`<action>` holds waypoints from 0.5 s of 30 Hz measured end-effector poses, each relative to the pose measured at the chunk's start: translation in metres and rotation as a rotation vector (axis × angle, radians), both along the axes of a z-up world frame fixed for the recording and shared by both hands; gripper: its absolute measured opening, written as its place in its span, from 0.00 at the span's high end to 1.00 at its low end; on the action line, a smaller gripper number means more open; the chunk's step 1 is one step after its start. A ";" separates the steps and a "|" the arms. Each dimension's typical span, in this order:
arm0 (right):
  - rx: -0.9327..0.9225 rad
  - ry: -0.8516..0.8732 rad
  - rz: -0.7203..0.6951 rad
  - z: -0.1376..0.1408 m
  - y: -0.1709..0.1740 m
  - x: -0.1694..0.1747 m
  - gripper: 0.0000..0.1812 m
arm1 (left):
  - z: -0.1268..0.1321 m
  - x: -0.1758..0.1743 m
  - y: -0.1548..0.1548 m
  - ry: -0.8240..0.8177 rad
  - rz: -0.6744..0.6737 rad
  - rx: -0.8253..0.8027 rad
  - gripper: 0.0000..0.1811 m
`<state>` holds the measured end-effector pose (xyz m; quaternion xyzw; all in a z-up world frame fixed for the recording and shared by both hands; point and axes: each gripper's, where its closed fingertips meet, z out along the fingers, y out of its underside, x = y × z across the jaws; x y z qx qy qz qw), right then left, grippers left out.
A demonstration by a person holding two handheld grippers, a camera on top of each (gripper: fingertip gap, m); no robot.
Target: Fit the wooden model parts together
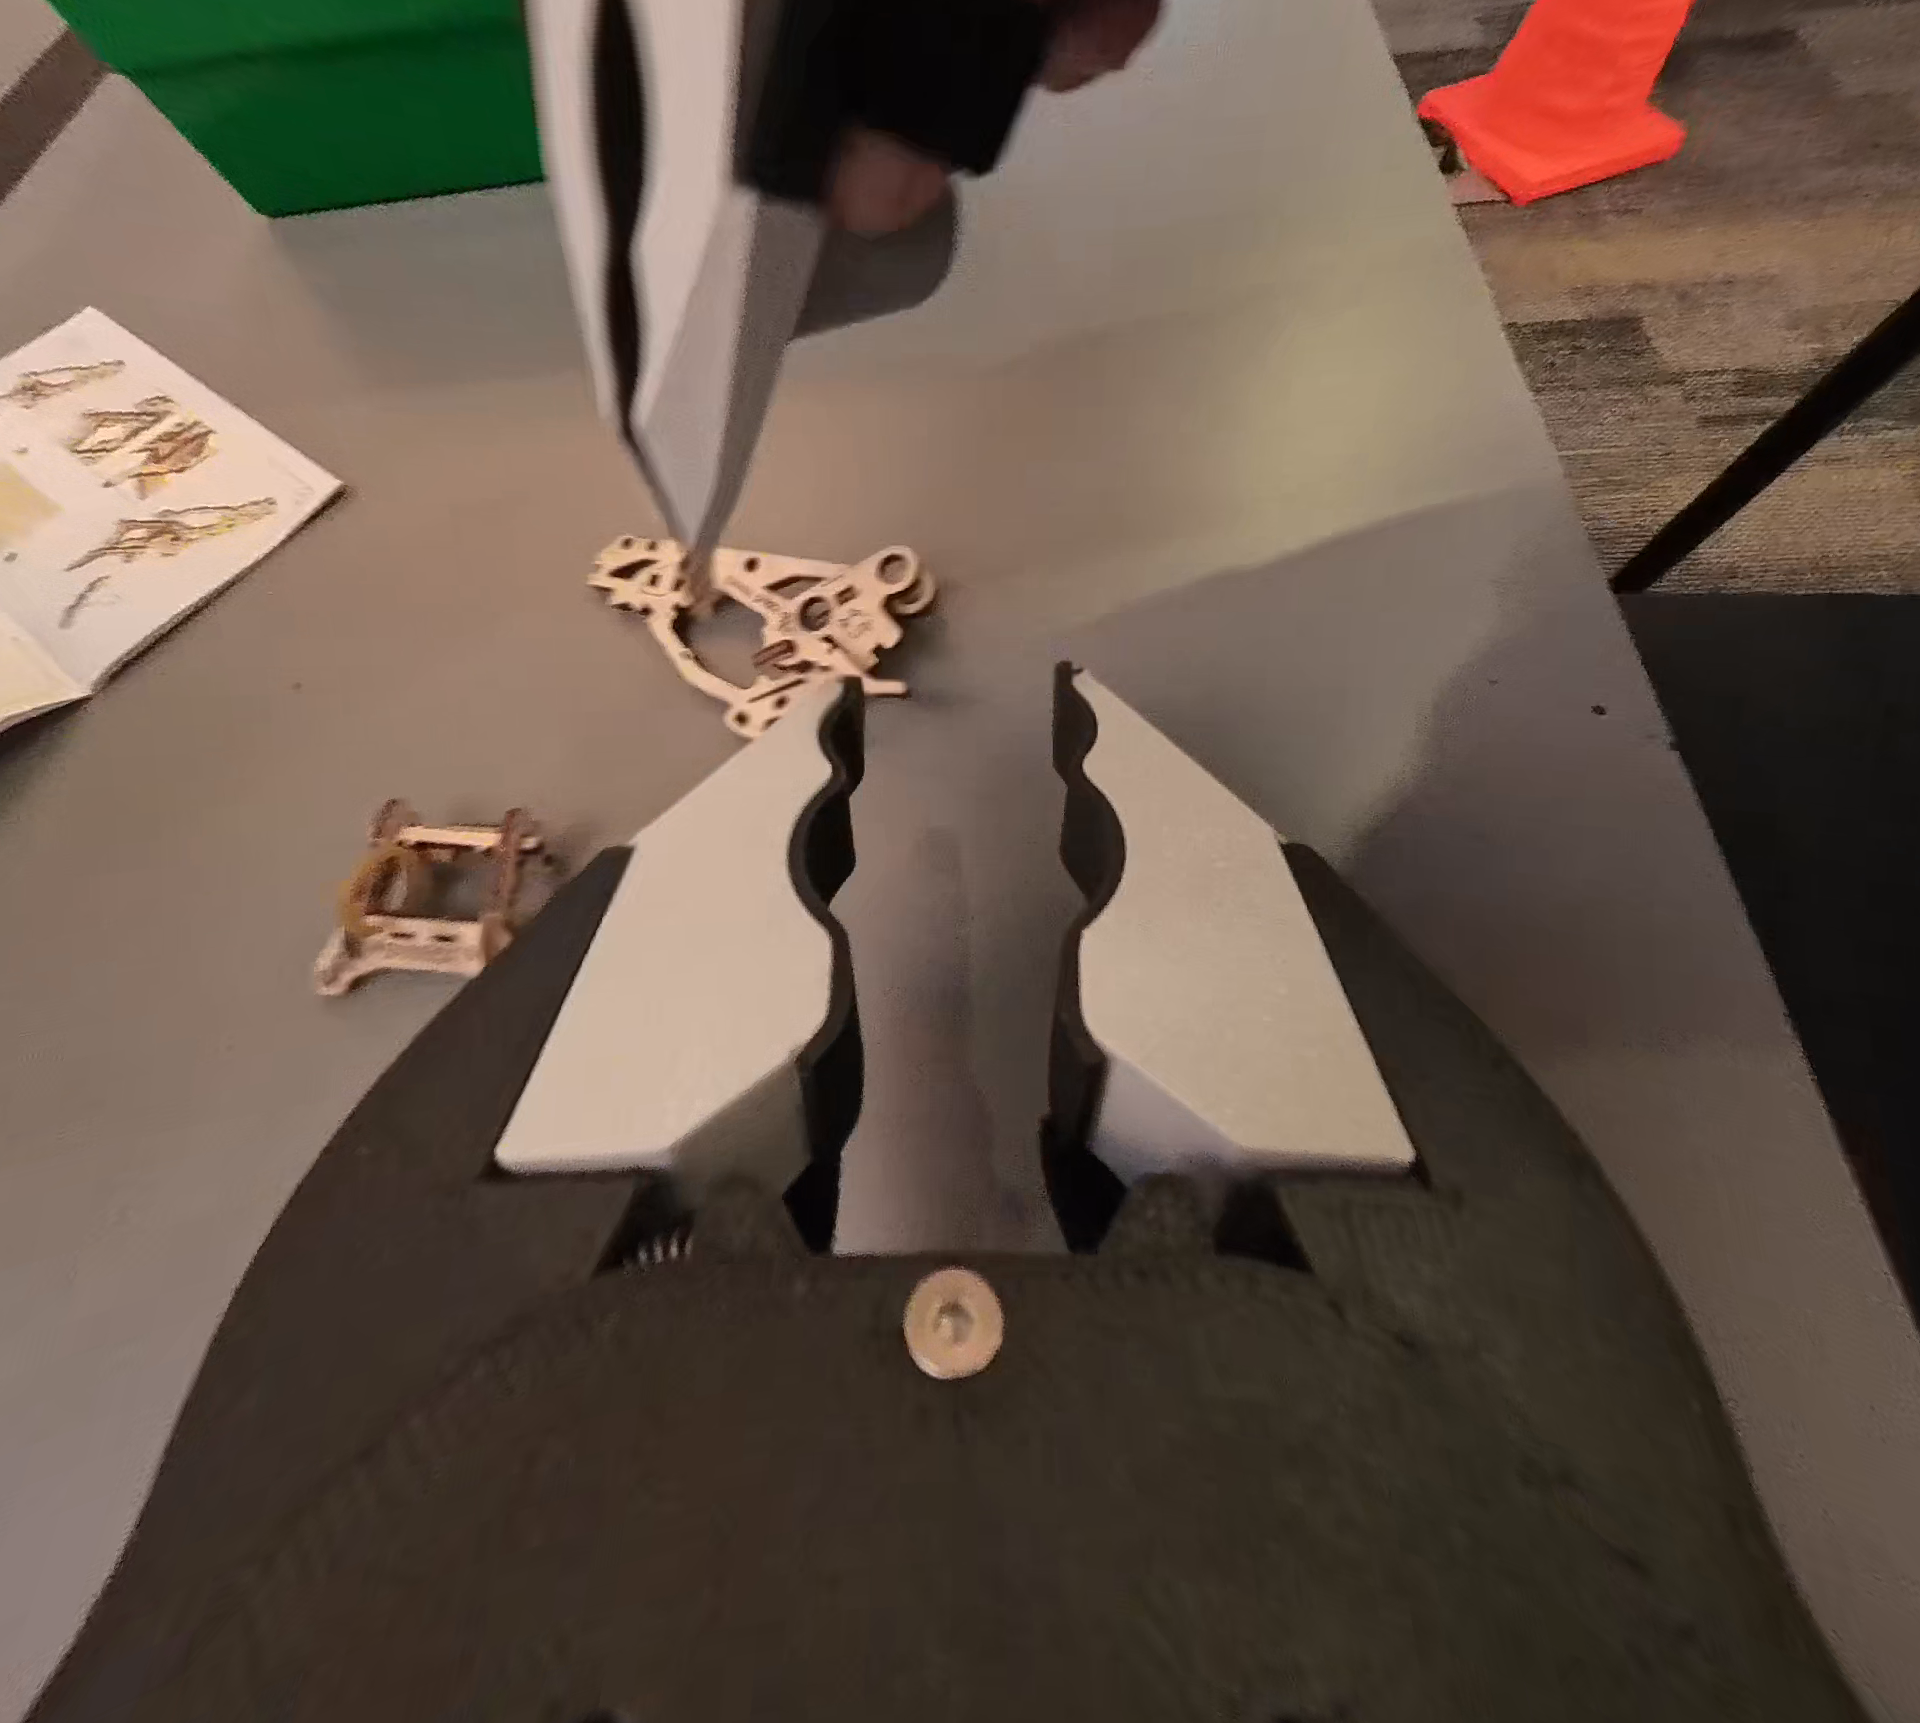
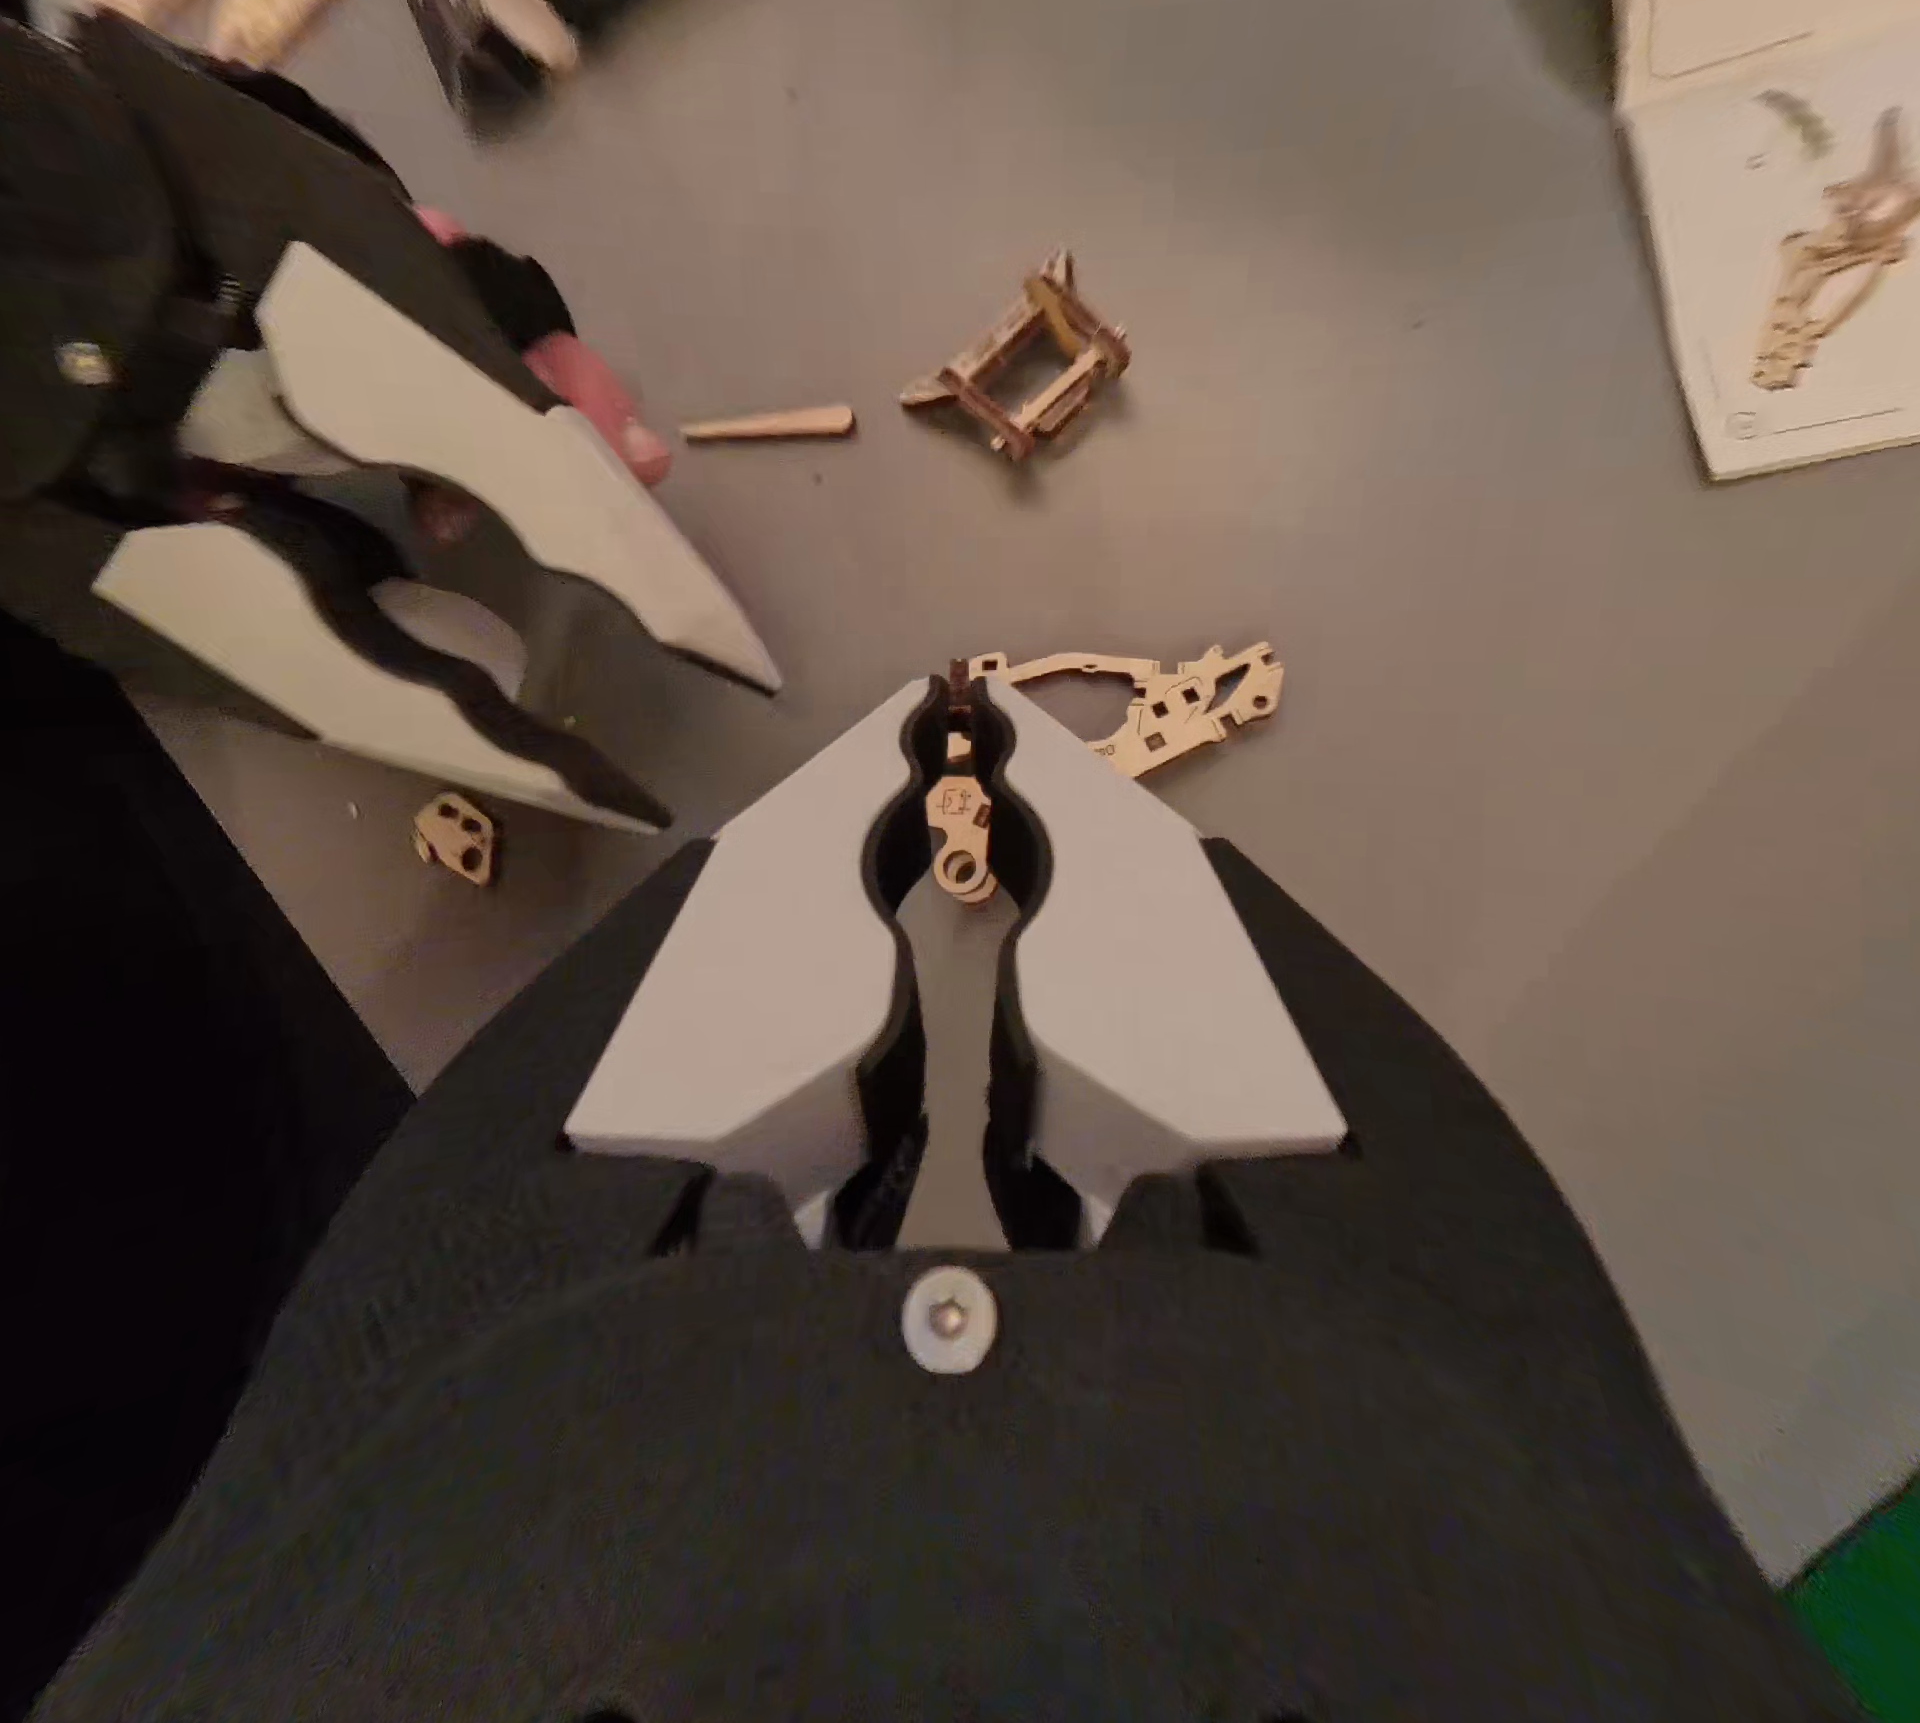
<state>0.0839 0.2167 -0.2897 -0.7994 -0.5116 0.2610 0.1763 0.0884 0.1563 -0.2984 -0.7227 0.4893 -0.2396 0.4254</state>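
Note:
A pile of flat laser-cut wooden parts lies on the grey table. My right gripper points down at the pile and is shut on the edge of a small wooden part there; a flat part with a ring hole shows between its fingers. It also shows in the left wrist view, blurred. My left gripper is open and empty, just short of the pile; it also shows in the right wrist view. A small assembled wooden frame stands to the left.
An instruction booklet lies at the left, a green bin behind it. A wooden wedge and a small holed piece lie near my left gripper. The table's edge runs along the right, with an orange object on the floor. Some 6 centimetres of space lies between my two pairs of fingers.

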 end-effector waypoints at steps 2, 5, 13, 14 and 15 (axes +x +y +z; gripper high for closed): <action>-0.018 -0.079 0.044 -0.009 0.001 -0.007 1.00 | -0.006 0.007 -0.007 0.008 -0.005 -0.019 0.80; -0.021 -0.231 0.104 -0.024 0.005 -0.010 1.00 | -0.019 0.015 -0.016 0.070 -0.043 -0.023 0.79; -0.079 -0.490 0.210 -0.036 0.004 -0.013 1.00 | -0.026 0.027 -0.023 0.109 -0.058 -0.011 0.76; -0.087 -0.510 0.218 -0.037 0.003 -0.013 1.00 | -0.025 0.030 -0.022 0.108 -0.058 0.003 0.76; -0.076 -0.536 0.221 -0.037 0.005 -0.012 1.00 | -0.025 0.031 -0.021 0.115 -0.051 0.015 0.75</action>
